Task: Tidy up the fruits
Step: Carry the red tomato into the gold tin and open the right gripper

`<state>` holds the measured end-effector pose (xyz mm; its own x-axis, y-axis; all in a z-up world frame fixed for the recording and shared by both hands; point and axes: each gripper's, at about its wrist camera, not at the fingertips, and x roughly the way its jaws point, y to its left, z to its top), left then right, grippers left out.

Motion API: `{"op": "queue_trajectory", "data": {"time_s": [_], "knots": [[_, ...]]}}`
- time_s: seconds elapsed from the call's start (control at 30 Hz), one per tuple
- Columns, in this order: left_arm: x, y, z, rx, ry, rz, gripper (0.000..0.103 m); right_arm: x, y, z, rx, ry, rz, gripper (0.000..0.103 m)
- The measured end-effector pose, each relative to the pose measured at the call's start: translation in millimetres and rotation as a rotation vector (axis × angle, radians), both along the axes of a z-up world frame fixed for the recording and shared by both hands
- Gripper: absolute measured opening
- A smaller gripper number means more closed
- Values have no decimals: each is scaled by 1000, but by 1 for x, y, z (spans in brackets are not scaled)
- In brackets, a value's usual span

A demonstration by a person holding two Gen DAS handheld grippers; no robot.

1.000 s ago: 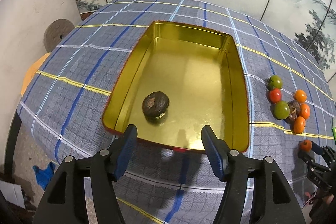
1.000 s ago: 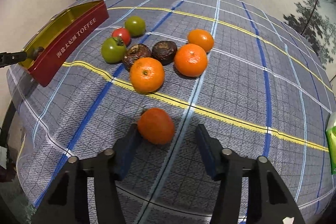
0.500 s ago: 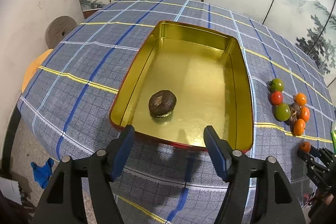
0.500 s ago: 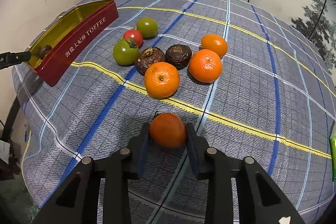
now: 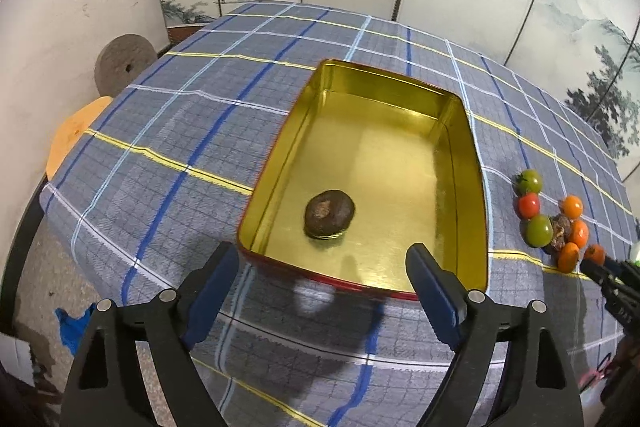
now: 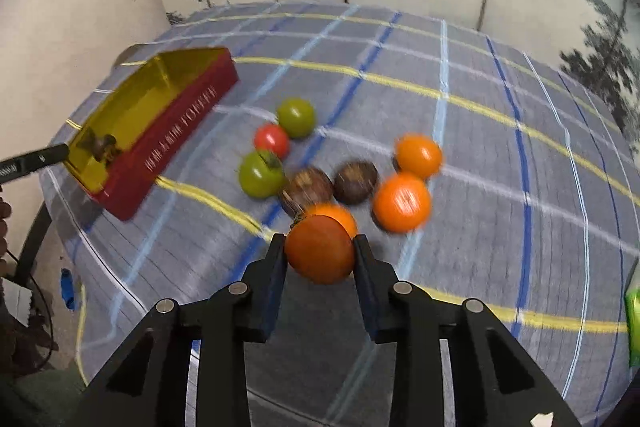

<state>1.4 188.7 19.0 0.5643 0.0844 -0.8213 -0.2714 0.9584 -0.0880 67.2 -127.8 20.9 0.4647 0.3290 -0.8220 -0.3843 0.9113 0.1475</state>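
Observation:
A gold-lined red tin (image 5: 476, 187) lies on the checked tablecloth, with one dark brown fruit (image 5: 329, 214) near its front left. My left gripper (image 5: 322, 277) hovers before the tin's near edge, its jaws opening, nothing between them. My right gripper (image 6: 320, 255) is shut on an orange-red tomato (image 6: 320, 251), lifted off the cloth. Behind it lie oranges (image 6: 402, 203), two brown fruits (image 6: 355, 183), green tomatoes (image 6: 260, 175) and a red tomato (image 6: 272, 140). The tin (image 6: 180, 115) shows at the left in the right wrist view.
A painted folding screen stands behind the table. A grey stone disc (image 5: 122, 65) and an orange stool (image 5: 74, 131) sit off the table's left side. A green packet (image 6: 633, 323) lies at the right edge. The table's near edge drops to the floor.
My right gripper closed on the orange-red tomato and lifted it off the cloth. My left gripper's jaws spread wider and drew back a little from the tin.

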Motion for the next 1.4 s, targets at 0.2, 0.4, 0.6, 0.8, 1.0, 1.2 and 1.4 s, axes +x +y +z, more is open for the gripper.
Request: {"op": "queue_trajectory", "data": {"time_s": [0.2, 0.4, 0.6, 0.8, 1.0, 1.2, 1.4], "knots": [[-3, 12, -2, -5, 5, 29, 86, 10, 40, 17, 28, -18, 89, 30], [-7, 29, 1, -4, -5, 70, 86, 21, 89, 25, 54, -11, 194, 30], [-14, 51, 2, 1, -6, 133, 86, 31, 140, 30, 81, 9, 290, 30], [-21, 70, -2, 15, 6, 186, 86, 38, 182, 28, 101, 51, 354, 30], [-25, 80, -8, 30, 22, 215, 86, 45, 220, 16, 51, 74, 408, 30], [-27, 88, -12, 32, 33, 231, 86, 48, 242, -1, -11, 107, 440, 30], [-27, 94, -16, 31, 39, 243, 86, 48, 249, -12, -48, 124, 452, 31]]}}
